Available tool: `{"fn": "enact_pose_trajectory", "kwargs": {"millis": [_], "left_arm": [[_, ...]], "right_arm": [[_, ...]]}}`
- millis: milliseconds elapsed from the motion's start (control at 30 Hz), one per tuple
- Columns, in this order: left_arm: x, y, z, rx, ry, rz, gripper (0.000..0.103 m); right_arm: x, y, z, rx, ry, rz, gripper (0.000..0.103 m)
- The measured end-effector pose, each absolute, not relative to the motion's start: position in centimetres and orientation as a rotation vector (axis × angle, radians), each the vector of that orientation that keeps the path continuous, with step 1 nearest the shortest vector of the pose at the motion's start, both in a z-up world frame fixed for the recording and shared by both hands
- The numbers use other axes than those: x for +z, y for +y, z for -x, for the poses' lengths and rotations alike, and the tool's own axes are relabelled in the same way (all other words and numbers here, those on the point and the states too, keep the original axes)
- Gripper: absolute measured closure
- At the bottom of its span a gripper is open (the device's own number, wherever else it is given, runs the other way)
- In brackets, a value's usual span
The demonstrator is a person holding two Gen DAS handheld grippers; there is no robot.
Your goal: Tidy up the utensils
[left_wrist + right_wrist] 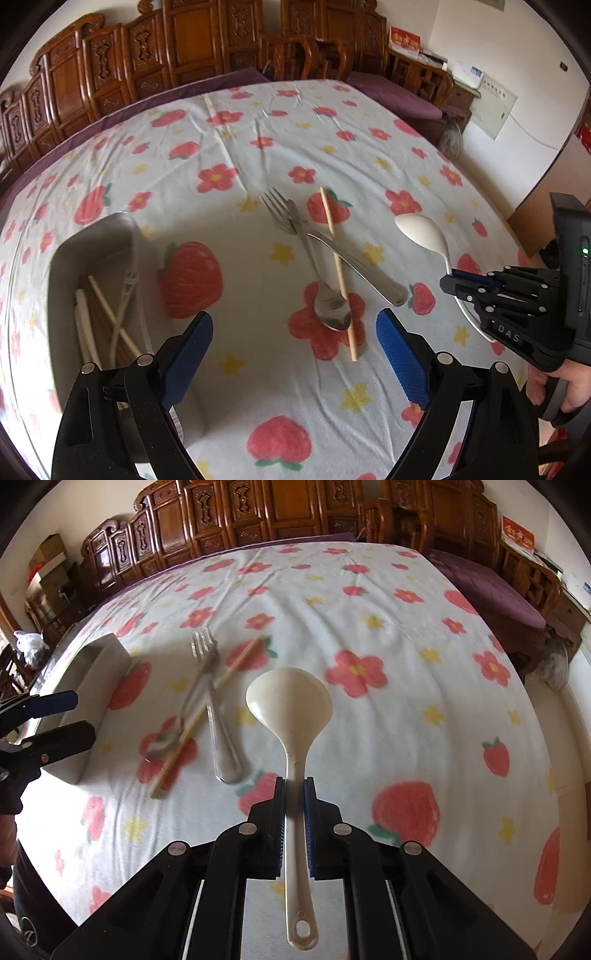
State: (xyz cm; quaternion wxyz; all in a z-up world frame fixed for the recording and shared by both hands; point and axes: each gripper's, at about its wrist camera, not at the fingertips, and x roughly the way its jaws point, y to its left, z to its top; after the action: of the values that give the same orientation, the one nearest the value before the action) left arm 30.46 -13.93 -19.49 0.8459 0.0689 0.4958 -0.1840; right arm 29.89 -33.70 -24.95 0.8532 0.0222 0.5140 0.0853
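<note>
Right gripper point(294, 794) reaches forward over the cloth point(388, 620), clamped on the ladle point(291, 705) handle — bowl pointing ahead. Left gripper point(295, 343) hangs spread wide above the spoon point(330, 306), beside the tray point(92, 236).

Home living or dining room: carved wooden furniture point(258, 513), purple seat cushions point(391, 96), flower-and-strawberry tablecloth point(258, 155), red wall calendar point(405, 38).

One fork point(286, 216), one metal spoon point(330, 306), one loose chopstick point(338, 273) and one white ladle point(290, 716) are counted outside the one grey bin point(92, 236). Several utensils are seen inside (exact number unclear).
</note>
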Motion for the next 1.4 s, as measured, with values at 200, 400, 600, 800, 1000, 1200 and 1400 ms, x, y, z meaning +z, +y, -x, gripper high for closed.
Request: {"fn": "enact_pose_trajectory", "kwargs": {"millis": [200,400,600,800,1000,1200,1400], "left_arm": [[-21.8,-15.6,-31.8,-0.381,1.119,-0.153,0.027],[-23.5,-16.3,-32.7,-0.356,1.171,-0.121,0.039],[-24.5,-17.1,-33.0,-0.345,1.194,-0.116,0.055],[-24.4,-17.6,-32.9,-0.336,1.197,-0.114,0.075],[-23.9,-17.3,-32.3,-0.337,1.186,-0.090,0.075],[-23.0,-16.4,-31.7,-0.331,1.162,-0.076,0.076],[-22.5,-15.5,-30.8,-0.334,1.149,-0.087,0.076]], "right_arm": [[-25.7,-34.5,-29.6,0.181,1.073,-0.059,0.092],[-26.0,-34.7,-29.3,0.195,1.064,-0.071,0.092],[-25.9,-34.9,-29.1,0.209,1.054,-0.084,0.092],[-25.9,-35.2,-28.8,0.207,1.050,-0.099,0.092],[-25.9,-35.2,-28.6,0.207,1.050,-0.103,0.092],[-25.8,-35.0,-28.6,0.212,1.050,-0.096,0.092],[-25.9,-34.9,-28.6,0.209,1.053,-0.093,0.092]]}}
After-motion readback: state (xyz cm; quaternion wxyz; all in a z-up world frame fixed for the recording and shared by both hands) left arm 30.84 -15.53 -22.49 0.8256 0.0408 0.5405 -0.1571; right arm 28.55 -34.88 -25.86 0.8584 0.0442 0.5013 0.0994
